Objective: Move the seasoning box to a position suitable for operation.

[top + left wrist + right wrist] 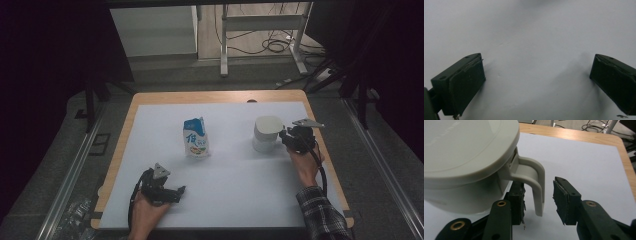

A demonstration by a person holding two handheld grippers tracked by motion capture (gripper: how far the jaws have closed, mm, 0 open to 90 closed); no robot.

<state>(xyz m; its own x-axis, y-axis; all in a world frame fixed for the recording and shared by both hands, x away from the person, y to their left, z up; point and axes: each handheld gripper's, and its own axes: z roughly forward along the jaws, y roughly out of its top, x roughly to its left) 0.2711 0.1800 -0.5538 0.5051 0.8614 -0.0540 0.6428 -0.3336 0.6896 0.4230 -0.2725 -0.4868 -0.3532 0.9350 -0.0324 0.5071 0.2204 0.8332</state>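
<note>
The right gripper point(537, 202) straddled the handle point(537, 187) of the lidded white jug point(266, 134), which stood on the white mat point(225, 200) toward the right side, well apart from the carton point(196, 138) at mid-mat. One jaw sat inside the handle loop, between handle and jug wall; the other stood outside it. A gap remained on the outer side, so the pads did not yet clamp the handle: the grip was still released.

Risks, as judged:
- The handle is open at its lower end. A grip taken low could slip off that free tip once the jug is lifted.
- The inner jaw lay close to the jug wall. Further closing off-centre could push the jug sideways across the mat.
- A load hung from the handle alone could swing or tilt the jug.

Contents: the lid point(461, 147) covered the jug, so its fill could not be told. The carton stood upright and closed; contents likewise hidden.

The left gripper point(167, 192) rested at the near left of the mat, jaws spread wide and empty.
</note>
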